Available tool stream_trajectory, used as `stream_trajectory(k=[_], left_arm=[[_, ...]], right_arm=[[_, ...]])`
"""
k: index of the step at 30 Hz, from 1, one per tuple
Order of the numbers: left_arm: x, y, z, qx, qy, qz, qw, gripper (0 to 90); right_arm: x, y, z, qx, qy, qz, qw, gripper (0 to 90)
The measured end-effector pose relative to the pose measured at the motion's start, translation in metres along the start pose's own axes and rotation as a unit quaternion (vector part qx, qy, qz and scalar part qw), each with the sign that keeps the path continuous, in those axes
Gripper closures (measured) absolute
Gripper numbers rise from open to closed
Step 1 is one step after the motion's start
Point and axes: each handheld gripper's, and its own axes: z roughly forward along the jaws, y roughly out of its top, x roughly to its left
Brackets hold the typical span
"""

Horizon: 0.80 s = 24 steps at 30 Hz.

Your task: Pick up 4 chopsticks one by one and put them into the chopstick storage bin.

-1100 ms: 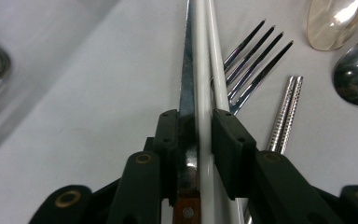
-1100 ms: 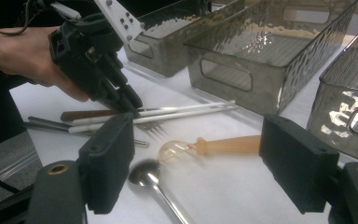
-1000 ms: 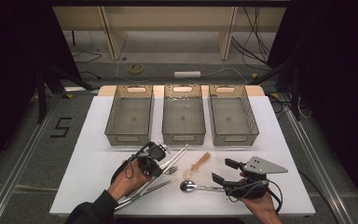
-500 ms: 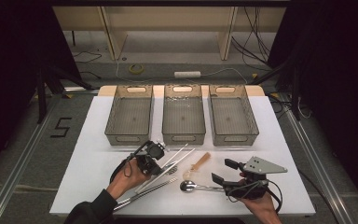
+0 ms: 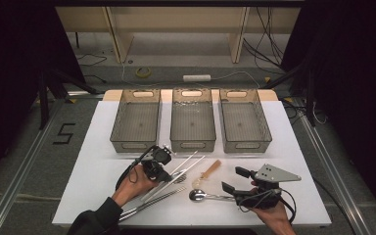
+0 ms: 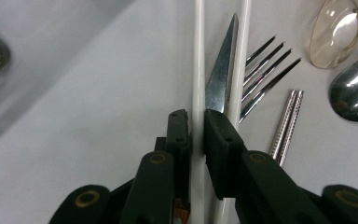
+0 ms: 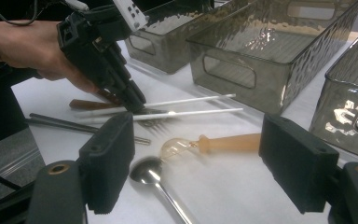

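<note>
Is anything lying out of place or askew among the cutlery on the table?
Yes: the cutlery lies in a crossed heap. A knife rests slanted between the two white chopsticks, and the left gripper has just closed on one chopstick alone.

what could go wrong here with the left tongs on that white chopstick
1. The left tongs have just been closing on one white chopstick near its end, so the long free part may droop or swing when lifted.
2. The second white chopstick, a knife tip and a fork lie right beside the grip; lifting could drag or knock them.
3. The right tongs hang open near the spoons, which a swinging chopstick might hit.
</note>
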Motion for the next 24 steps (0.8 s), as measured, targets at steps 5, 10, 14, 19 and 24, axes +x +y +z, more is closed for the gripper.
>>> stream_trajectory(k=[5, 10, 14, 19, 24], left_arm=[[0.0030, -0.0001, -0.0002, -0.002, -0.004, -0.005, 1.0000, 81.7], [0.0023, 0.0007, -0.0003, 0.001, -0.001, 0.006, 1.0000, 82.8], [0.0031, 0.0004, -0.0006, -0.001, -0.001, 0.008, 1.0000, 83.4], [0.0026, 0.0000, -0.0010, -0.002, 0.002, 0.016, 0.9999, 83.7], [0.0026, -0.0007, -0.0051, -0.010, 0.004, 0.020, 0.9997, 83.8]], right_arm=[[-0.0001, -0.0001, 0.0000, 0.000, 0.000, 0.000, 1.0000, 27.7], [0.0004, -0.0002, 0.0005, 0.002, 0.001, -0.001, 1.0000, 27.7], [0.0004, -0.0002, 0.0006, 0.002, 0.001, 0.000, 1.0000, 27.8], [0.0004, -0.0002, 0.0004, 0.002, 0.001, -0.001, 1.0000, 27.8], [0.0007, 0.0000, 0.0002, 0.002, 0.002, 0.000, 1.0000, 27.9]])
